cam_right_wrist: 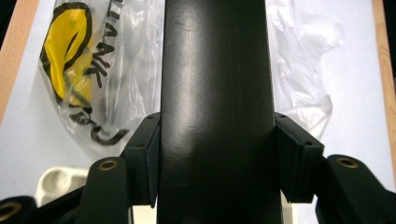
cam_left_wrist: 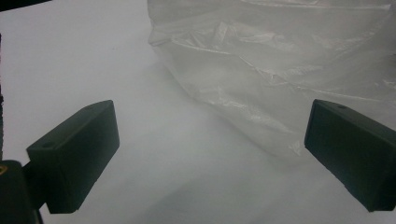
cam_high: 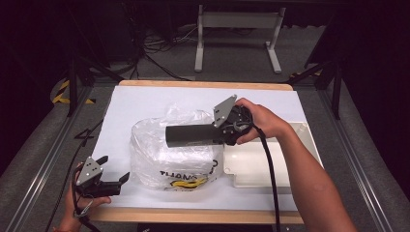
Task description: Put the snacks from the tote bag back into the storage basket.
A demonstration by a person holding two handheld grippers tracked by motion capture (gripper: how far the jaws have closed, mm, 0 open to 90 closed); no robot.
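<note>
Mid-carry here. Right tool (cam_high: pixel 220 129) clamped tight on one end of a dark tube (cam_high: pixel 191 135), pads pressed flat against both sides of it in the right gripper view (cam_right_wrist: pixel 212 116). Tube held level in the air, right above the plastic bag (cam_high: pixel 167 154), free end pointing toward the bag's left side. Not touching the bag as far as can be told from above.

Bag itself: clear, crumpled, puffed up, yellow-and-black print on the near edge, sitting on the white sheet (cam_high: pixel 140 99) that covers the bench (cam_high: pixel 203 85). White tray (cam_high: pixel 263 166) just to the right of the bag, touching or nearly touching its right edge, looks bare inside.

Left tool (cam_high: pixel 116 181) parked low, just left of the bag near its front corner, spread wide with nothing between the pads. In the left gripper view, bag wall (cam_left_wrist: pixel 280 70) straight ahead, close but apart from both fingers (cam_left_wrist: pixel 74 158).

Best guess at the step: tube picked up and being taken to the bag, going in next. Can't tell where the bag's mouth is from these shots, looks bunched at the top behind the tube.

Next move probably needs the left tool to pinch a bag edge and hold the opening up, then tip the tube's free end down and slide it in. Thin floppy film, so easy to snag or push the whole bag sideways instead.
</note>
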